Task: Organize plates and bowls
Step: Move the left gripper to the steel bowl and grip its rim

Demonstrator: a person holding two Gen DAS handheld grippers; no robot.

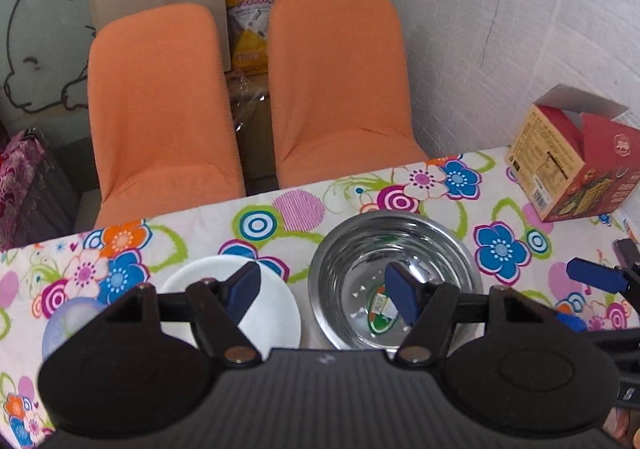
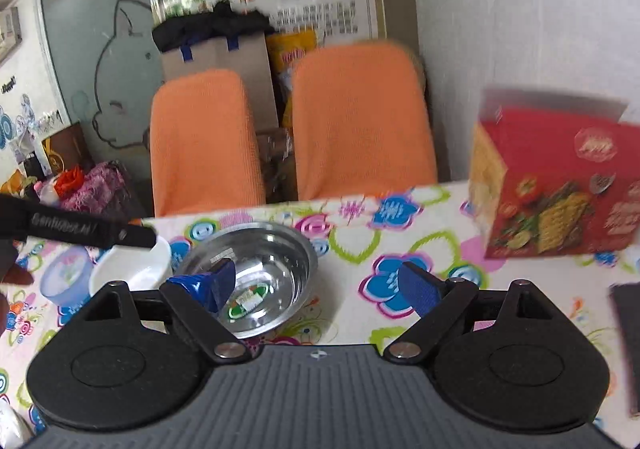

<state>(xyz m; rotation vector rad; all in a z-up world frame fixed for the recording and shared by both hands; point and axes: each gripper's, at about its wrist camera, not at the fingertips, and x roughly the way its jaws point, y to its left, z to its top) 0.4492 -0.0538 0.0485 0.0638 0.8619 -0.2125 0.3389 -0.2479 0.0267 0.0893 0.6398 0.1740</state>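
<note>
Since the steel bowl (image 1: 394, 281) is just sitting on the flowery tablecloth (image 1: 500, 201) with a sticker still in its bottom, you've basically got everything left to do here. Right beside it on the left is the white bowl (image 1: 276, 313), and past that a pale blue bowl (image 1: 64, 323), all three in a loose row near the table's near edge, nothing stacked as far as I can see. Your left gripper (image 1: 322, 295) hangs over the gap between the white and steel bowls, tilted down, jaws released and holding nothing. Your right gripper (image 2: 318, 287) is off to the right of the steel bowl, also angled down and empty, fingers spread, one blue pad over the steel rim. Red box (image 2: 560, 185) sits by the wall, well clear. My guess is nesting the bowls comes next.
</note>
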